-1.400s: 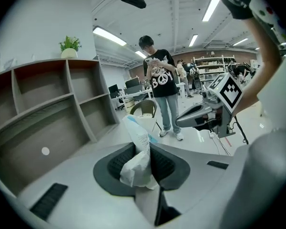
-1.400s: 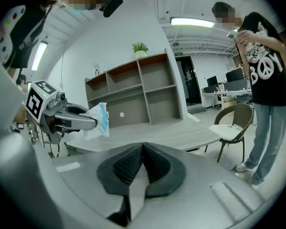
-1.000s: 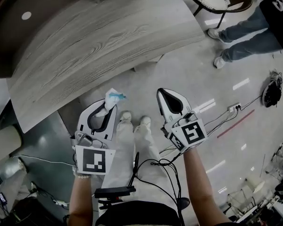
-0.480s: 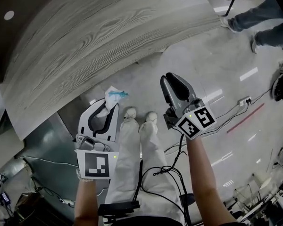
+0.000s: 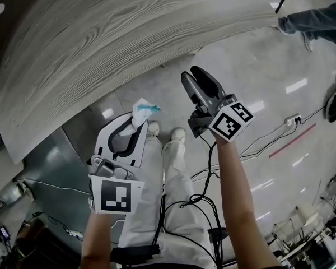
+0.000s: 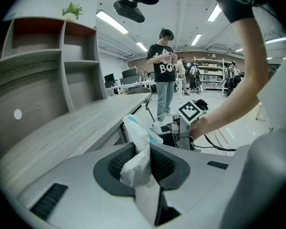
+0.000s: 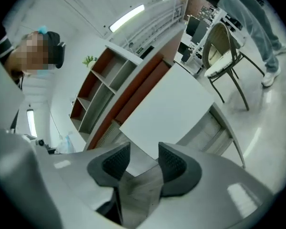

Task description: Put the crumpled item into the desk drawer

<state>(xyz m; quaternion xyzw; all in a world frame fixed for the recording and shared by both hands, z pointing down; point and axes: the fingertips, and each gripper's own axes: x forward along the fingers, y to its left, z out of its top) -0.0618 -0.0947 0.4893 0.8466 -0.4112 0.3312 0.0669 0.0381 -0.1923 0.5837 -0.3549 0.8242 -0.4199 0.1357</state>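
Fingers (image 6: 115,163) of left gripper (image 6: 142,161) pinch crumpled item (image 6: 137,136), lower part hidden.

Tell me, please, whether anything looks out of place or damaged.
Only the crumpled item stands out: creased white and blue, it is clamped in the left gripper and pokes crookedly past the jaws. Nothing looks spilled.

1. Desk (image 5: 101,43), at eleven o'clock in the head view: pale grey wood grain, matt.
2. Floor (image 5: 257,72), at two o'clock: smooth and glossy, mirroring the ceiling lamps.
3. Crumpled item (image 6: 133,168): thin, white and creased with blue print; paper or film, I cannot tell.
4. Left gripper (image 6: 143,157): smooth matt grey plastic; pads (image 6: 117,161) dark and ribbed.
5. Trousers (image 5: 157,184): white cloth.
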